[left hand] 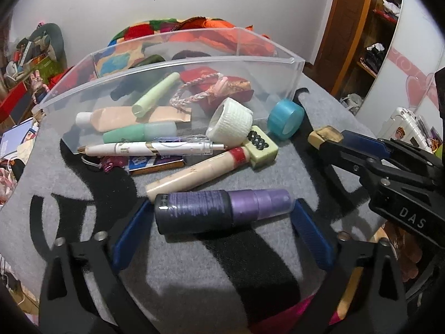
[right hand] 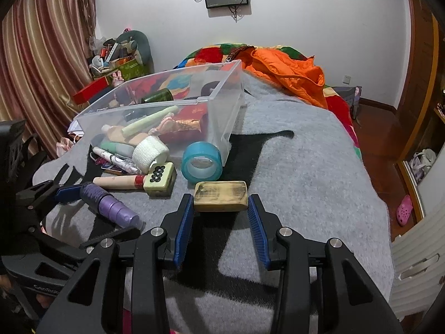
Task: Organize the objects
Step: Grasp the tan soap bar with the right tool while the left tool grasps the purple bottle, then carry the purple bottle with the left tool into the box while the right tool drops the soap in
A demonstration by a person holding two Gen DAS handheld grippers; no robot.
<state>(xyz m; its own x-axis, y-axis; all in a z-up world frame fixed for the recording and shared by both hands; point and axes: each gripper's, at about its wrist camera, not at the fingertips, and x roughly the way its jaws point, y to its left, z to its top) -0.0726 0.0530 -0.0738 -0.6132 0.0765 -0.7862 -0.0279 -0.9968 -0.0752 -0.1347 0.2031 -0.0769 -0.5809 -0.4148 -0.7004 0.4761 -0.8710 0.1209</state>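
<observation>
Both wrist views close, angled down over grey blanket point(left hand: 194, 272); share clear bin point(right hand: 222, 128).

Grey blanket point(right hand: 292, 167) on bed: clear bin point(right hand: 222, 117), blue tape point(right hand: 201, 164), purple bottle point(left hand: 217, 211), misc.

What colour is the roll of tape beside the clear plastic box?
Translucent blue roll of tape; the right wrist view shows it best.

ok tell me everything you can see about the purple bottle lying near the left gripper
The purple bottle is a small cylinder, its body dark greyish purple with faint print, the narrower stepped cap end a glossy lilac. It looks like plastic. It lies on its side on the grey blanket, crosswise between the open jaws of the left gripper, closed. A cream tube lies just behind it, apparently touching its dark end.
</observation>
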